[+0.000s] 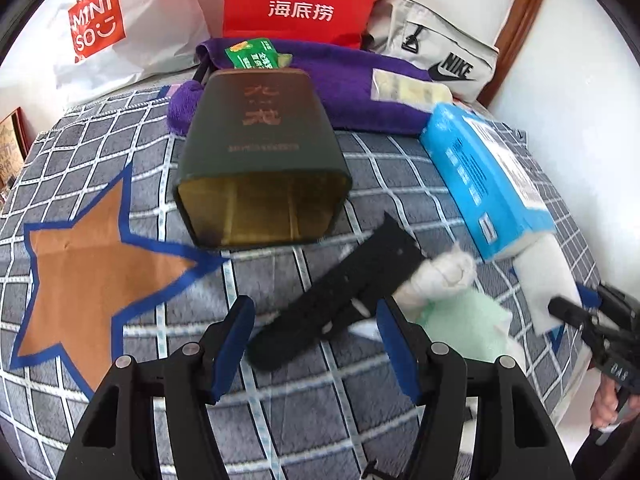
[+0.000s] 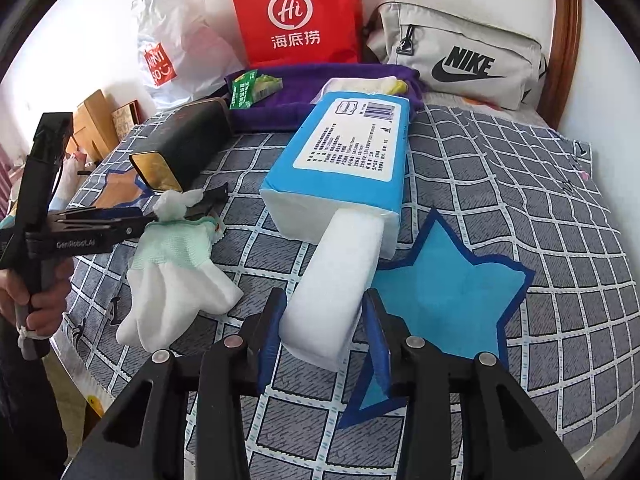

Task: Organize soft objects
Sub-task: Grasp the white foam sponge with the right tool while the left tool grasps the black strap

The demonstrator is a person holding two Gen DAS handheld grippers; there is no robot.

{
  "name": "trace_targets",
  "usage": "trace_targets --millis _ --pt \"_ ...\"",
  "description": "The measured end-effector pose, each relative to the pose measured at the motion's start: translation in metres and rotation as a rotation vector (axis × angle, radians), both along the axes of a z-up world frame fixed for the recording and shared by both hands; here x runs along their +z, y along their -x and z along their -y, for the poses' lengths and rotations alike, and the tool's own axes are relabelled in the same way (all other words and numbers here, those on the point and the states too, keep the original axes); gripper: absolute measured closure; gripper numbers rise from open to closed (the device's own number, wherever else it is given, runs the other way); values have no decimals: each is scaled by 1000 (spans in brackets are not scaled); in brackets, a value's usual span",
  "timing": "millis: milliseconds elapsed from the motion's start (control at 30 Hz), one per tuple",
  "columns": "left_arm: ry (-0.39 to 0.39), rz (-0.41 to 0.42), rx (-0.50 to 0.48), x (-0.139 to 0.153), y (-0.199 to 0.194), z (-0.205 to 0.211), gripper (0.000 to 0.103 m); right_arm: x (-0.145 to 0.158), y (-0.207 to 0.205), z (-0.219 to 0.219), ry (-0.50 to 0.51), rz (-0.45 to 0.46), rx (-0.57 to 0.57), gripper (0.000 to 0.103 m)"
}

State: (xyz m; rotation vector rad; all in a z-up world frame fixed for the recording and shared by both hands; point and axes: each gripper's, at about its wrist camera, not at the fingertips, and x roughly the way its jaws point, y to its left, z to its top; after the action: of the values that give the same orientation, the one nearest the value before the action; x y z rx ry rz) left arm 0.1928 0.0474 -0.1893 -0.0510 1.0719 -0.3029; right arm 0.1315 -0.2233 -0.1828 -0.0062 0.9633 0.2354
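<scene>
Tissue stack (image 2: 332,280) is gripped between the right gripper (image 2: 322,330) pads.
The left gripper (image 1: 314,344) is held half open around a black strap (image 1: 340,292), not clamped.

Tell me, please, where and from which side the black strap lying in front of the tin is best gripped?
Grip the black strap near its lower end, across its narrow width, coming down from above. It lies flat and long on the bedspread, and that end sits clear of the white and green cloth, between the left tongs.

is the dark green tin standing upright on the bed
No, the tin lies on its side on the checked bedcover, its open gold-lined mouth facing the camera.
</scene>
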Motion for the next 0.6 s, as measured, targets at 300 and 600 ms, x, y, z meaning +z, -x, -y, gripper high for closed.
trace_targets --millis 300,600 --pt "-100 26 -109 -7 -6 31 58 -11 -5 -2 -17 -32 2 55" --pt "-62 1 -118 -5 7 30 79 -15 -9 -2 -18 -35 10 55"
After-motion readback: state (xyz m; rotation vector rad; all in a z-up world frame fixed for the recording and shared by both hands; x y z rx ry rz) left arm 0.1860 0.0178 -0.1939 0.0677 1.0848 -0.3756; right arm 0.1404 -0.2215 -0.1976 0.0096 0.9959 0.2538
